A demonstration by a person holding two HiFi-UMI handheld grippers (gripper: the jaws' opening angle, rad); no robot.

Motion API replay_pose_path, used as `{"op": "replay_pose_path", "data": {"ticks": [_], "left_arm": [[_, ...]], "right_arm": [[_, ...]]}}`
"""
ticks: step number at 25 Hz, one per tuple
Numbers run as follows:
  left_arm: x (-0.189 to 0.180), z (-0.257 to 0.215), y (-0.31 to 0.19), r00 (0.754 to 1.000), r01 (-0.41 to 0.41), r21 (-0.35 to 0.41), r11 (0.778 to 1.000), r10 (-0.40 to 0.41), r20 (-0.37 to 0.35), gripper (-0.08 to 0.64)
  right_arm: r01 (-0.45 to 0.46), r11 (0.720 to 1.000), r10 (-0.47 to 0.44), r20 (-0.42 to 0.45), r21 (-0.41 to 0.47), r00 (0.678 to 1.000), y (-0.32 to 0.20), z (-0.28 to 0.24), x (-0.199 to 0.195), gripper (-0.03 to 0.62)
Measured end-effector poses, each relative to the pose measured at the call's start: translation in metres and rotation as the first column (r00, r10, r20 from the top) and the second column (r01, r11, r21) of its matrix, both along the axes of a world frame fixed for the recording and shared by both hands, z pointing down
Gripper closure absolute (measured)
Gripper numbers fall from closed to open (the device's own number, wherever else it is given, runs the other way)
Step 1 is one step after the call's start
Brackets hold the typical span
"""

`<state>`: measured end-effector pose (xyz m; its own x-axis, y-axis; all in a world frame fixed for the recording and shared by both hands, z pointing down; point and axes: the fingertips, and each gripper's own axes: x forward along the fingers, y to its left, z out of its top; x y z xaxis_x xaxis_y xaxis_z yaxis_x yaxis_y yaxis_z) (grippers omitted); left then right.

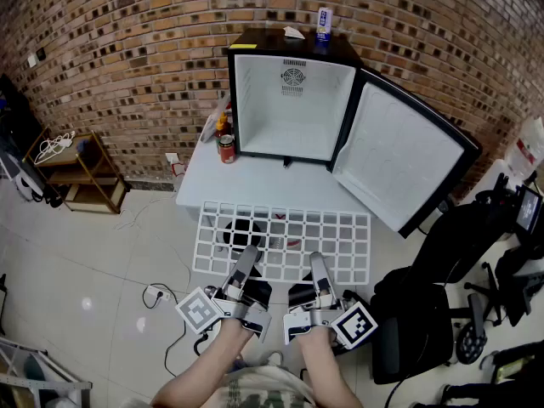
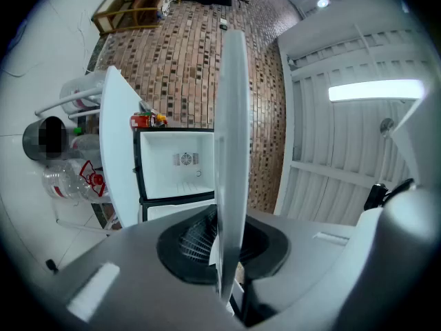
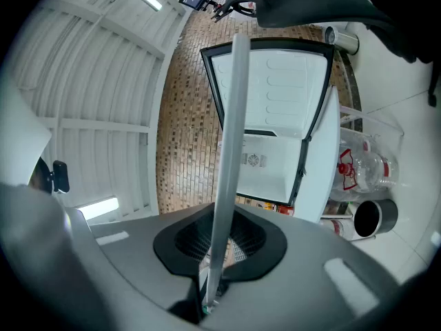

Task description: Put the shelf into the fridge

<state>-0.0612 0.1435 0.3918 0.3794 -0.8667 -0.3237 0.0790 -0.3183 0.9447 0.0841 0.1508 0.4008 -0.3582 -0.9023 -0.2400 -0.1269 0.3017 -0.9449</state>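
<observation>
Grippers first: my left gripper (image 1: 246, 260) and right gripper (image 1: 316, 263) are both clenched on the near edge of the shelf (image 1: 289, 232), side by side. Each gripper view shows the white grid edge-on, pinched between the dark pads. I judge it takes two grips because the wire grid is wide and floppy to steer. Holding only the near edge leaves the far edge free to enter first. The shelf is in front of the fridge (image 1: 289, 117), well short of its opening. It is held roughly flat, with its far edge reaching over the front of the white table (image 1: 255, 185) that the fridge stands on. No shelf is inside yet, so the task is at the carry-in stage. The fridge door (image 1: 395, 155) is swung wide to the right of the fridge, which keeps the mouth open for a straight push. A fan grille shows on the fridge's back wall. A red can (image 1: 226, 149) stands just left of the fridge on the table, near enough to clip with the left corner. A taller can (image 1: 324, 24) sits on top of the fridge, out of the way.
</observation>
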Motion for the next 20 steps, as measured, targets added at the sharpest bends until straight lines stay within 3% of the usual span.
{"op": "replay_pose_path", "data": {"ticks": [20], "left_arm": [[0.023, 0.003, -0.047, 1.0, 0.025, 0.009, 1.0, -0.025, -0.019, 0.541]], "right_arm": [[0.052, 0.998, -0.052, -0.002, 0.017, 0.999, -0.052, -0.001, 0.021, 0.563]]}}
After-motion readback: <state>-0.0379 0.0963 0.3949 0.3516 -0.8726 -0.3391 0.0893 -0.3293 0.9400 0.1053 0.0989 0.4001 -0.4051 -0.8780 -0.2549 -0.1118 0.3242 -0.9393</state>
